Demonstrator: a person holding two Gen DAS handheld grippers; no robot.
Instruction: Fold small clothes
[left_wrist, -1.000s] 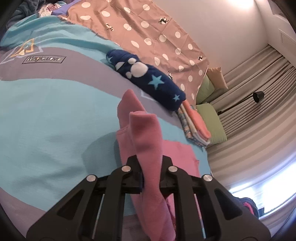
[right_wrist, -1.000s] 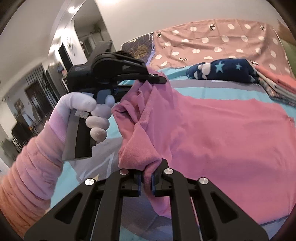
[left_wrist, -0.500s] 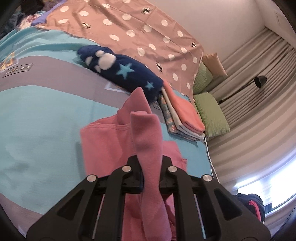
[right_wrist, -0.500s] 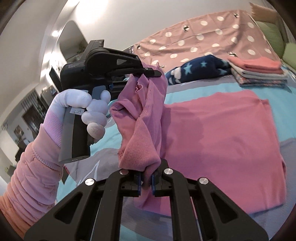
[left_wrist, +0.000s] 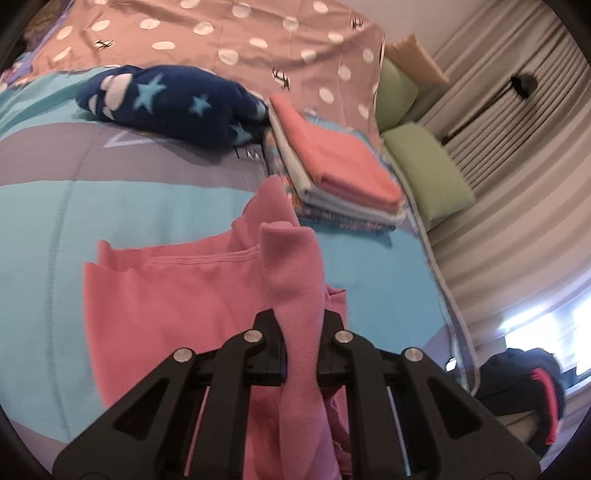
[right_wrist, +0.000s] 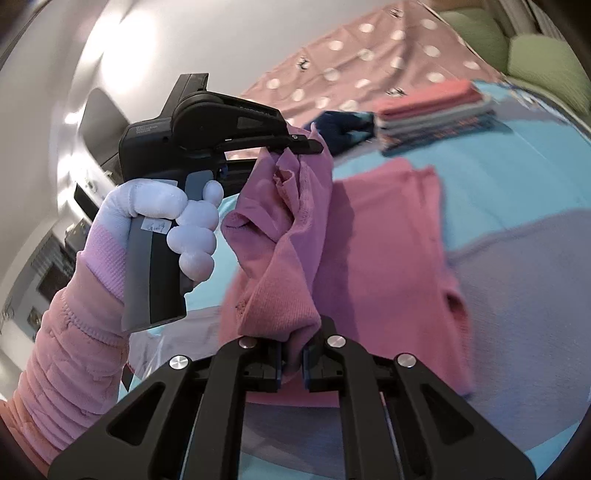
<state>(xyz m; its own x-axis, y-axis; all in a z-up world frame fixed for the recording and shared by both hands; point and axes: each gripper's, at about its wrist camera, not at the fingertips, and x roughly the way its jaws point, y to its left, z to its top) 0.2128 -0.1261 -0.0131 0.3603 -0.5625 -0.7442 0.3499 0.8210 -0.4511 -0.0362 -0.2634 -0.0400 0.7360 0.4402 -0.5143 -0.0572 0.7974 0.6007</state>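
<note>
A pink garment (left_wrist: 159, 295) lies partly spread on the turquoise and grey bedspread (left_wrist: 110, 206), its near edge lifted off the bed. My left gripper (left_wrist: 301, 347) is shut on a bunched fold of that edge, which stands up between its jaws. In the right wrist view the same pink garment (right_wrist: 388, 258) drapes from both grippers down onto the bed. My right gripper (right_wrist: 291, 365) is shut on another bunch of the edge. The left gripper (right_wrist: 295, 146), held by a gloved hand (right_wrist: 173, 214), pinches the cloth higher up.
A stack of folded clothes (left_wrist: 332, 162) topped by a coral piece sits on the bed beyond the garment. A navy star-patterned bundle (left_wrist: 173, 103) lies beside it. Green pillows (left_wrist: 424, 170) and a dotted brown cover (left_wrist: 258, 44) are behind; curtains hang at the right.
Both grippers have carried the lifted pink edge across the bed toward the folded stack, folding the garment over itself. The visible flat part has narrowed. Both grips have held.
</note>
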